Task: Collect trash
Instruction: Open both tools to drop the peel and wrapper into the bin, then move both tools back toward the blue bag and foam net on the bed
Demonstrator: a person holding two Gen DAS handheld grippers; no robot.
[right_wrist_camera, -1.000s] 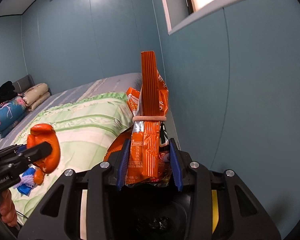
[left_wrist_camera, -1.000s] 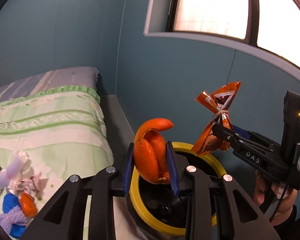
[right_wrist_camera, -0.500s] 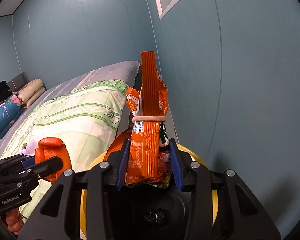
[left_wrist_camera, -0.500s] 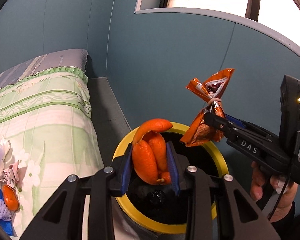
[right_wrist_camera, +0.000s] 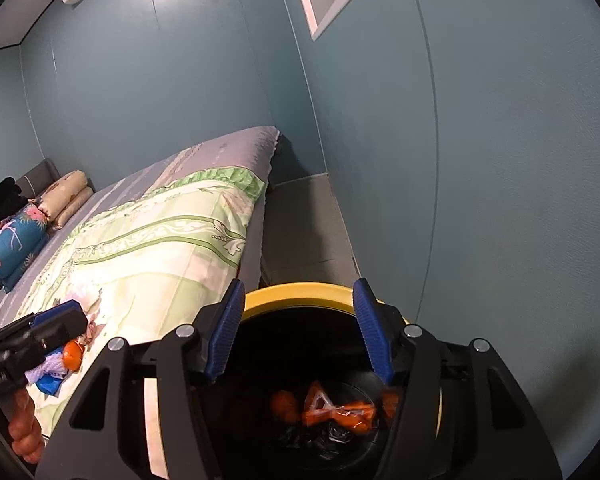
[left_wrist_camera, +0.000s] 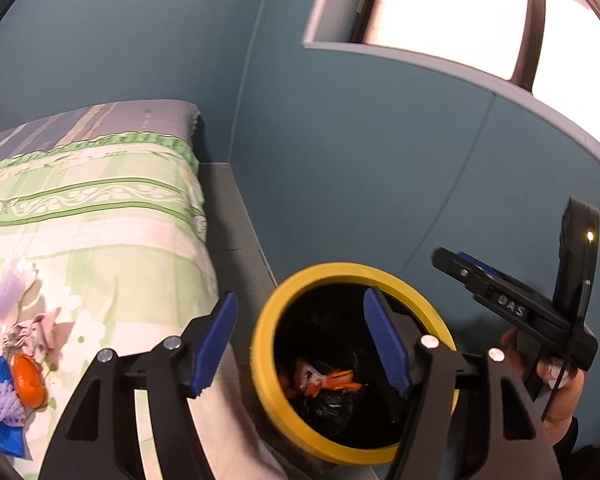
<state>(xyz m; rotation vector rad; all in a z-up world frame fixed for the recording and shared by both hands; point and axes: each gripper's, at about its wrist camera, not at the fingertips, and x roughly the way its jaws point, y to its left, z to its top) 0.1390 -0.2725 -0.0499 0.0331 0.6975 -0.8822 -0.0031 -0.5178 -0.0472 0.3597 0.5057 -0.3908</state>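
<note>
An orange snack wrapper (right_wrist_camera: pixel 334 414) and orange peel (right_wrist_camera: pixel 281 403) lie at the bottom of a yellow-rimmed bin (left_wrist_camera: pixel 268 320) beside a bed (left_wrist_camera: pixel 100 216), as the left gripper (left_wrist_camera: pixel 298 338) and right gripper (right_wrist_camera: pixel 300 326) hang above its mouth, jaws opening with nothing between them; more litter (left_wrist_camera: pixel 16 376) sits on the green quilt

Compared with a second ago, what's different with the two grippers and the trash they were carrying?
Both let go: the left gripper dropped its orange peel and the right gripper its orange snack bag. Both now lie inside the yellow-rimmed bin, and both sets of jaws are opening with nothing between them. The leftover trash on the bed stayed put.
</note>
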